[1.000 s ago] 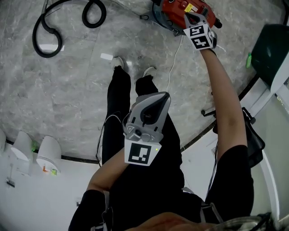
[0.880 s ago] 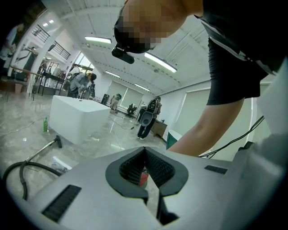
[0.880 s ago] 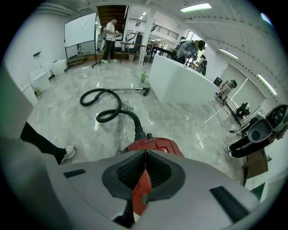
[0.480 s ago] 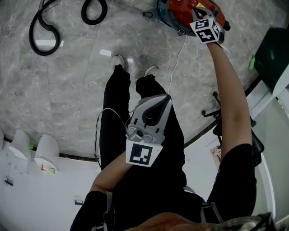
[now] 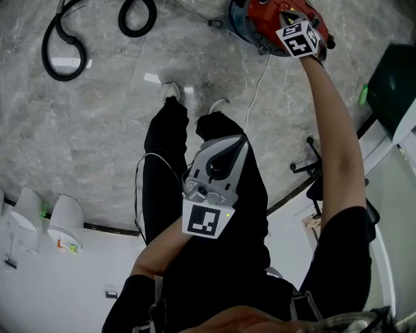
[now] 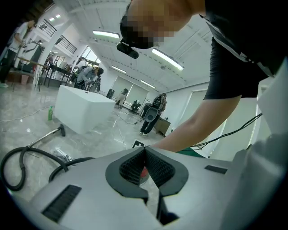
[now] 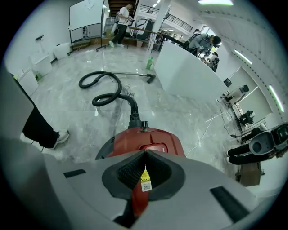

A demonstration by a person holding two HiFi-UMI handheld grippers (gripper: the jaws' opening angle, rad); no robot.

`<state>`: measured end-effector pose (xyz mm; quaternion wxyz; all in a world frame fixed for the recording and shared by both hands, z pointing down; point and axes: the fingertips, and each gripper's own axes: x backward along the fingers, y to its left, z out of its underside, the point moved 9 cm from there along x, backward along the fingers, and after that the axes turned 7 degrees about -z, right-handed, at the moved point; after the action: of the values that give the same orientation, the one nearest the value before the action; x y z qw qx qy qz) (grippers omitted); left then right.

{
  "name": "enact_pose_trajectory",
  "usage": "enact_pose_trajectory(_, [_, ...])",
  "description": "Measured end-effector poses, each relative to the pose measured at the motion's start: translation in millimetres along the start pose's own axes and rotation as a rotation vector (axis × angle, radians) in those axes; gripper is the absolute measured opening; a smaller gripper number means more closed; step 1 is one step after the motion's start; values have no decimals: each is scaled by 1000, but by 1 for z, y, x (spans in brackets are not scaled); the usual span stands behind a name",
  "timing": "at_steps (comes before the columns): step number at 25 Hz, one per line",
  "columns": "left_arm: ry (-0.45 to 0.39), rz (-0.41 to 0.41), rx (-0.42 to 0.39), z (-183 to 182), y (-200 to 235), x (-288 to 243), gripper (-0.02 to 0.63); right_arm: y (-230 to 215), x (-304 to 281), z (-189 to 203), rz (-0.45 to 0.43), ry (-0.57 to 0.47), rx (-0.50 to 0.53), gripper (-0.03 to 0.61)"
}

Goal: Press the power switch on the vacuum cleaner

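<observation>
Your left tool (image 6: 145, 152) hangs idle over your legs, jaws shut with nothing between them; let it rest there. Further right, the red vacuum cleaner (image 5: 257, 16) sits on the floor (image 5: 97, 117) beyond your feet; your right tool (image 7: 145, 155), jaws closed and empty, hovers just above its top; aim the joined tips at the rectangular panel (image 7: 153, 147), probably the switch; press straight down so you don't skid off the curved shell.

Grey marble floor (image 5: 97, 130) — red vacuum cleaner (image 7: 148, 137), coiled black hose (image 7: 133, 110), white cable (image 5: 255, 84) on it.
</observation>
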<state>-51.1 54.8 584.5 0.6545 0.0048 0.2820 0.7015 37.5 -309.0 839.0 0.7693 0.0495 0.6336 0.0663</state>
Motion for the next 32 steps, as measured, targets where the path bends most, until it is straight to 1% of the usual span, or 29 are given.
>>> enact_pose_trajectory(2, [5, -3, 8, 1, 2, 0, 18, 1, -5, -1, -35, 27, -2, 19])
enact_pose_trajectory(5, [5, -4, 12, 1, 3, 0, 18, -2, -8, -2, -59, 38, -60, 18])
enact_pose_trajectory(8, [10, -5, 17, 6, 1, 0, 18, -3, -7, 0, -55, 16, -98, 18])
enact_pose_trajectory(12, [20, 11, 41, 11, -3, 3, 18, 1, -7, 1, -24, 6, -93, 18])
enact_pose_trajectory(14, [29, 31, 64, 13, -5, 4, 18, 1, -6, 3, -32, -1, -85, 17])
enact_pose_trajectory(17, [47, 47, 53, 14, -9, 7, 18, 1, -6, 5, -56, -42, -141, 18])
enact_pose_trajectory(18, [49, 47, 47, 11, -11, 8, 18, 2, -2, 5, -49, -62, -169, 18])
enact_pose_trajectory(21, [45, 52, 19, -2, -15, 17, 18, 7, 26, 5, 11, -149, -268, 18])
enact_pose_trajectory(23, [51, 52, -3, -11, -16, 24, 18, 15, 51, -2, 28, -210, -300, 18])
enact_pose_trajectory(25, [61, 52, 5, -19, -20, 26, 18, 28, 77, -11, 7, -266, -326, 18])
enact_pose_trajectory(27, [71, 67, 24, -28, -30, 24, 18, 43, 108, -18, -38, -332, -378, 18])
enact_pose_trajectory(28, [80, 78, 20, -34, -36, 23, 18, 52, 127, -20, -52, -369, -406, 18])
enact_pose_trajectory(31, [93, 109, -28, -54, -48, 28, 18, 81, 190, -26, -54, -494, -475, 18])
enact_pose_trajectory(32, [92, 113, -42, -61, -51, 30, 18, 91, 212, -27, -49, -541, -514, 18])
